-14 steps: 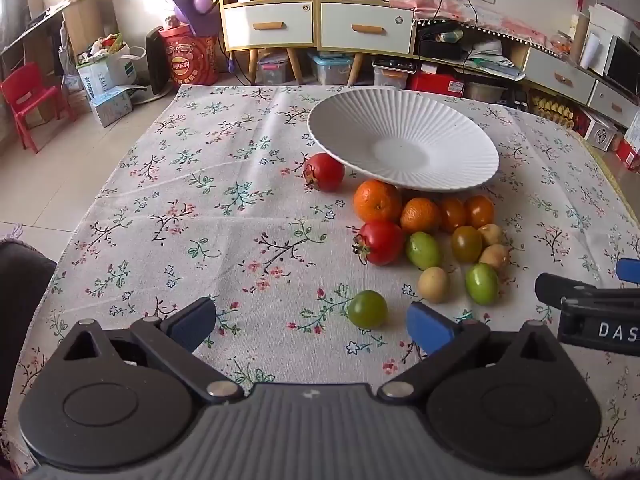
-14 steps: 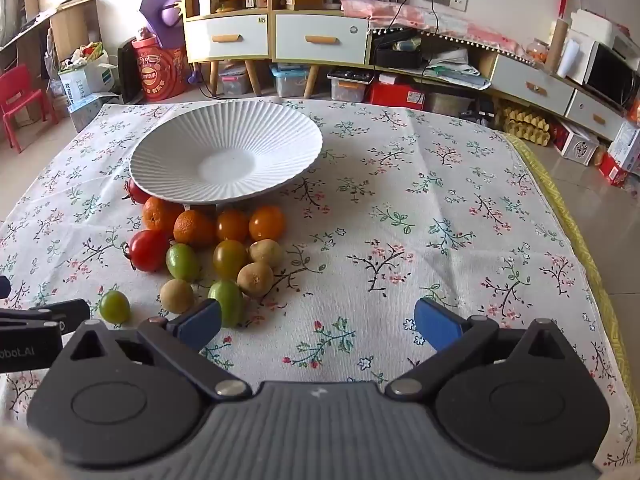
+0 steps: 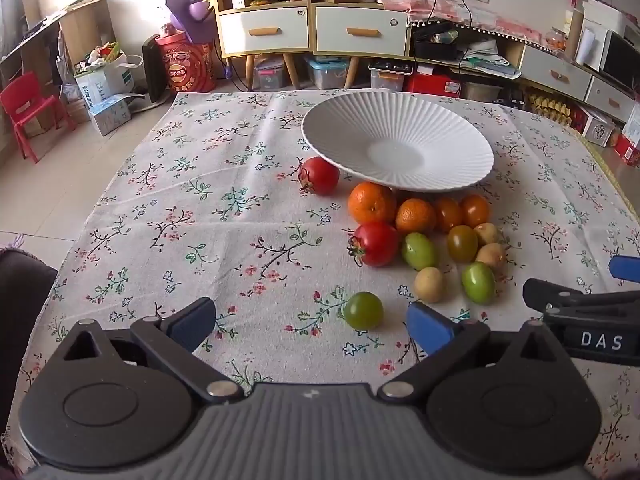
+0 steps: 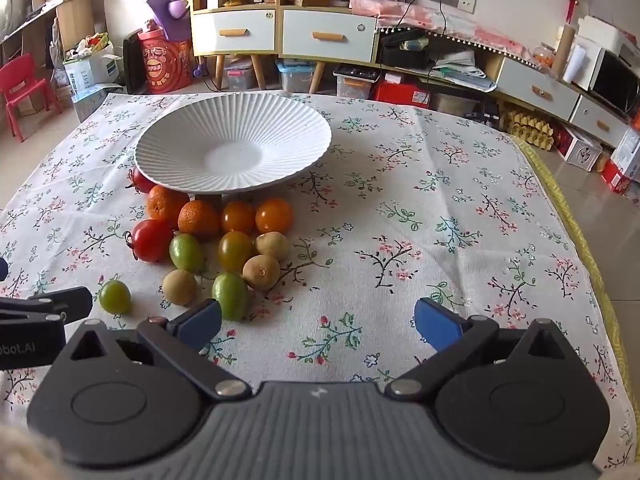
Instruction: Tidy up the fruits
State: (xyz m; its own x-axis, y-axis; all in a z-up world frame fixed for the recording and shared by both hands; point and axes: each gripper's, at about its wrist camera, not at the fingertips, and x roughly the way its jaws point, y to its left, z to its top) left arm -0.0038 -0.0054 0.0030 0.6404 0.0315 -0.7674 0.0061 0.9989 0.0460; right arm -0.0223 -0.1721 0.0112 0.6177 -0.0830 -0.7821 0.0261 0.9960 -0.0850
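A white ribbed plate (image 3: 452, 148) (image 4: 168, 148) stands empty on the floral tablecloth. In front of it lie several fruits: oranges (image 3: 372, 203), red tomatoes (image 3: 376, 243), green tomatoes (image 3: 478, 282) and brown kiwis (image 3: 429, 284). One green tomato (image 3: 363, 310) (image 4: 115, 297) lies apart, nearest me. My left gripper (image 3: 312, 322) is open and empty, just short of that green tomato. My right gripper (image 4: 318, 322) is open and empty, its left finger beside a green tomato (image 4: 230, 295). Each gripper shows at the edge of the other's view.
The tablecloth (image 3: 200, 216) covers the table, whose right edge (image 4: 580, 240) drops to the floor. Cabinets (image 3: 312, 28), boxes and a red chair (image 3: 24, 108) stand beyond the far edge.
Both views show almost the same scene; the grippers have shifted only slightly and stay open.
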